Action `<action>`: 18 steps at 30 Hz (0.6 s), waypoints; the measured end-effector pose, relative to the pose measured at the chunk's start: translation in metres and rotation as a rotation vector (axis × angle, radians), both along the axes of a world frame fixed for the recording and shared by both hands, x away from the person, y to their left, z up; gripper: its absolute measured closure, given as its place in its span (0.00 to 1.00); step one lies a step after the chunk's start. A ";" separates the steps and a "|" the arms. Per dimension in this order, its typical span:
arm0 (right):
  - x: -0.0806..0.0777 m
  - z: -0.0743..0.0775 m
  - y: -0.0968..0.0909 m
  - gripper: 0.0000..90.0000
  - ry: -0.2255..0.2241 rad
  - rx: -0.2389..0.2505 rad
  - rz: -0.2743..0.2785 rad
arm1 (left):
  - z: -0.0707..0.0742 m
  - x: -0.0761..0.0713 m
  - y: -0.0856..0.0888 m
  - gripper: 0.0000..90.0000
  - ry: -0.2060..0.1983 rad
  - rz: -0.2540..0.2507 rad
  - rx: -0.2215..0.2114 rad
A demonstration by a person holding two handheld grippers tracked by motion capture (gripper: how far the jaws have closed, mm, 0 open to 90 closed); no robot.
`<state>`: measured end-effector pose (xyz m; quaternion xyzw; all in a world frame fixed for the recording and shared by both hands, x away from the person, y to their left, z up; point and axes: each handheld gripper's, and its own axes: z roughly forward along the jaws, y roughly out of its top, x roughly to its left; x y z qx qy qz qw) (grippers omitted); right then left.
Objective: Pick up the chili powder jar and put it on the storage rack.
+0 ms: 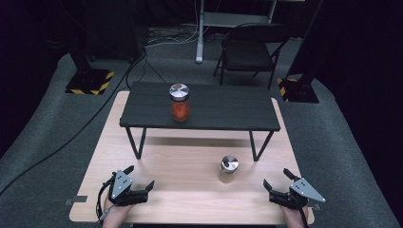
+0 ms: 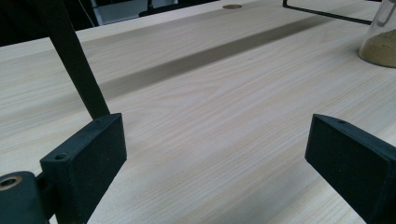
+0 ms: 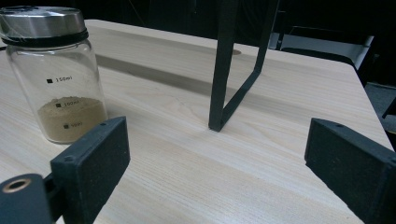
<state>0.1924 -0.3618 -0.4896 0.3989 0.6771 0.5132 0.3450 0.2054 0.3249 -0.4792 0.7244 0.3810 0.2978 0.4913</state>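
A glass jar with a metal lid and tan powder (image 1: pixel 229 169) stands on the wooden table (image 1: pixel 190 156), right of centre. Its lower corner (image 2: pixel 380 46) reaches into the left gripper view at top right. In the right gripper view the jar (image 3: pixel 58 74) stands at the left, beyond my jaws. A second jar with red contents (image 1: pixel 180 103) stands on the low black shelf (image 1: pixel 204 107). My left gripper (image 1: pixel 141 178) rests near the front left edge, open and holding nothing. My right gripper (image 1: pixel 275 178) rests near the front right, also open with nothing in it.
The shelf's thin black legs (image 3: pixel 229 65) stand on the table between the jars and me; one leg (image 2: pixel 74 60) rises just ahead of my left jaws. A folding chair (image 1: pixel 252 50) and stands with striped bases (image 1: pixel 90 81) sit on the floor behind.
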 end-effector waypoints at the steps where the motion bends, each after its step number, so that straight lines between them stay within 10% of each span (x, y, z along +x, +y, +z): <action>1: 0.000 0.000 0.000 0.07 0.001 0.000 0.000 | 0.000 0.000 0.000 0.06 0.000 0.000 0.001; 18: 0.000 0.000 0.001 0.07 0.000 -0.002 -0.002 | 0.000 0.000 -0.001 0.06 -0.002 0.001 0.004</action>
